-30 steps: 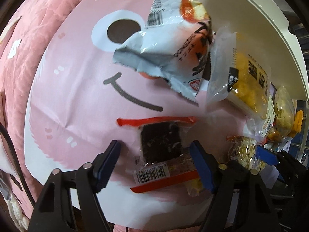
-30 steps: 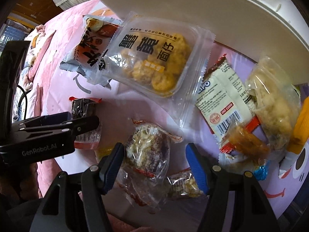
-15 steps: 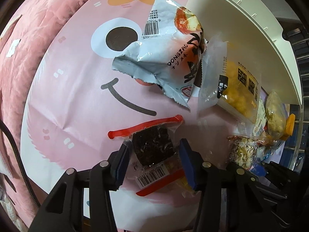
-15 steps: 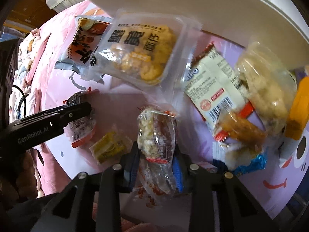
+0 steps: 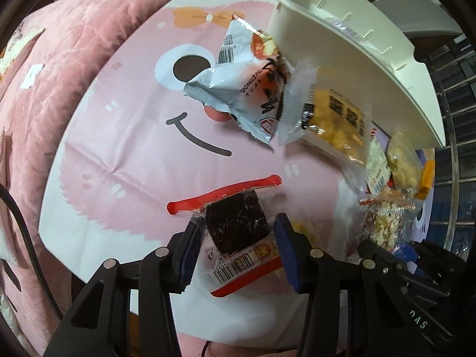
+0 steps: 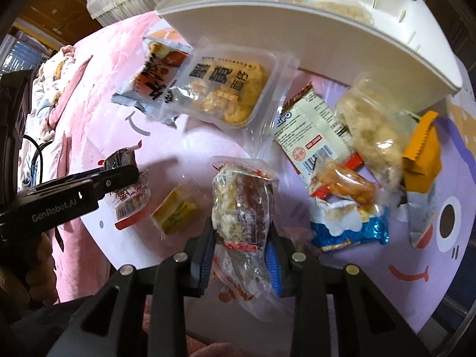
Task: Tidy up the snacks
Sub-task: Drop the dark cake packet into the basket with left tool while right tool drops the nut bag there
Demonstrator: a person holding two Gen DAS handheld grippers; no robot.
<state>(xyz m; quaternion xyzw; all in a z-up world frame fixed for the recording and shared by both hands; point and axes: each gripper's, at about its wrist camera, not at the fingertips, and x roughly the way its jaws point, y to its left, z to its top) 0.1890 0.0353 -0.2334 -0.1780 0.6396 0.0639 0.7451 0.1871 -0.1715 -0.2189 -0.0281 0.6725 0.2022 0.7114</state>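
Here, left tongs clamp the dark seaweed packet; right tongs pinch a clear nut-bar wrapper, lower end blurred. White bin contents mostly hidden.

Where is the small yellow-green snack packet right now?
In the right wrist view the yellow-green packet lies on the mat, lower left of centre, between the left gripper and the nut bar held in the right gripper.

surface: cartoon-face mat on pink quilt | on mat: white bin, snack packets (mostly clustered beside it)
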